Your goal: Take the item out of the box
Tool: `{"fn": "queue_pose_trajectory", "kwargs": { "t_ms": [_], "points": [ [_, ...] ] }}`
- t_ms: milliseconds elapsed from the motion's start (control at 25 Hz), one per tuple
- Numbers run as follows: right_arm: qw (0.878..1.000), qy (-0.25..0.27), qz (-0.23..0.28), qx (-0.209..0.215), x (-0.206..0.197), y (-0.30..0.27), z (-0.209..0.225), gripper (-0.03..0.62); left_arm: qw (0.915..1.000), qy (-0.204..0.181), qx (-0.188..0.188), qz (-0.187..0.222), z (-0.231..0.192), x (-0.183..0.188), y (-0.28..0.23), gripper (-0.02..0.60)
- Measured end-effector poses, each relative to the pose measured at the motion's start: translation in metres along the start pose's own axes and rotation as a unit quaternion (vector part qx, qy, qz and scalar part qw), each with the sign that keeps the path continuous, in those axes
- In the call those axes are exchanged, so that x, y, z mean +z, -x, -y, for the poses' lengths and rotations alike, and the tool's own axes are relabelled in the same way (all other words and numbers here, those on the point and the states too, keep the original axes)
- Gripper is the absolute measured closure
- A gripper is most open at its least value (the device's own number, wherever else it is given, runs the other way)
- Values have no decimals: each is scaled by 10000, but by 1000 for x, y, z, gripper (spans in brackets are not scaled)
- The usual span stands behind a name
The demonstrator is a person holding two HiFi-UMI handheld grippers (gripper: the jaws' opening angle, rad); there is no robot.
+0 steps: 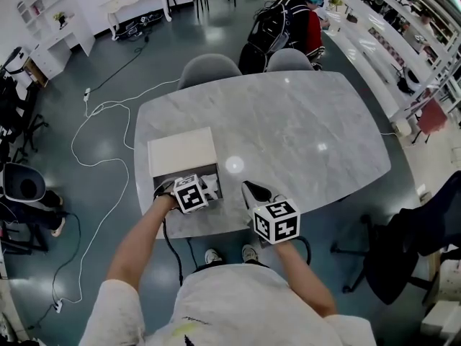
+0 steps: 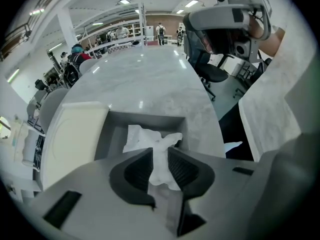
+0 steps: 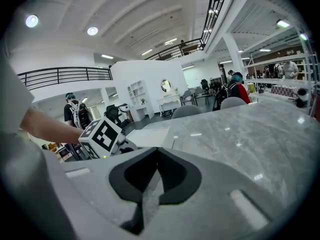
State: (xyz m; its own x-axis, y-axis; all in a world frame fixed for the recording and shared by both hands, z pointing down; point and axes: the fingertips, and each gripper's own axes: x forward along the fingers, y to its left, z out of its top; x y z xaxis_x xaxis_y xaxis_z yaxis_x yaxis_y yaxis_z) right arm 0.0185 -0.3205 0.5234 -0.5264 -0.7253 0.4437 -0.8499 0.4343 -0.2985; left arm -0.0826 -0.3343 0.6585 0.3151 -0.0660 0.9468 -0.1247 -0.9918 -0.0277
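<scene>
Marble table (image 1: 302,135); left hand-held gripper (image 2: 160,155) clamps tissue (image 2: 144,138).

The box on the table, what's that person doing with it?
A person is working with a hand-held gripper in each hand. The left hand-held gripper has pinched the crumpled white paper that lies inside the open box. The paper isn't out of the box yet. The right hand-held gripper is shut with nothing in it and waits beside the box, over the table.
</scene>
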Motion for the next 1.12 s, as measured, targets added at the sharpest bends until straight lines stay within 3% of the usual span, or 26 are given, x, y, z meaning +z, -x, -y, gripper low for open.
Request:
{"fn": "queue_pose_trajectory", "kwargs": {
  "t_ms": [520, 1120],
  "points": [
    [9999, -93, 16, -131, -5, 9, -1, 589, 9996, -138, 116, -212, 0, -7, -8, 551],
    [9999, 4, 39, 147, -6, 16, -6, 589, 9984, 217, 504, 165, 10, 0, 13, 566]
  ]
}}
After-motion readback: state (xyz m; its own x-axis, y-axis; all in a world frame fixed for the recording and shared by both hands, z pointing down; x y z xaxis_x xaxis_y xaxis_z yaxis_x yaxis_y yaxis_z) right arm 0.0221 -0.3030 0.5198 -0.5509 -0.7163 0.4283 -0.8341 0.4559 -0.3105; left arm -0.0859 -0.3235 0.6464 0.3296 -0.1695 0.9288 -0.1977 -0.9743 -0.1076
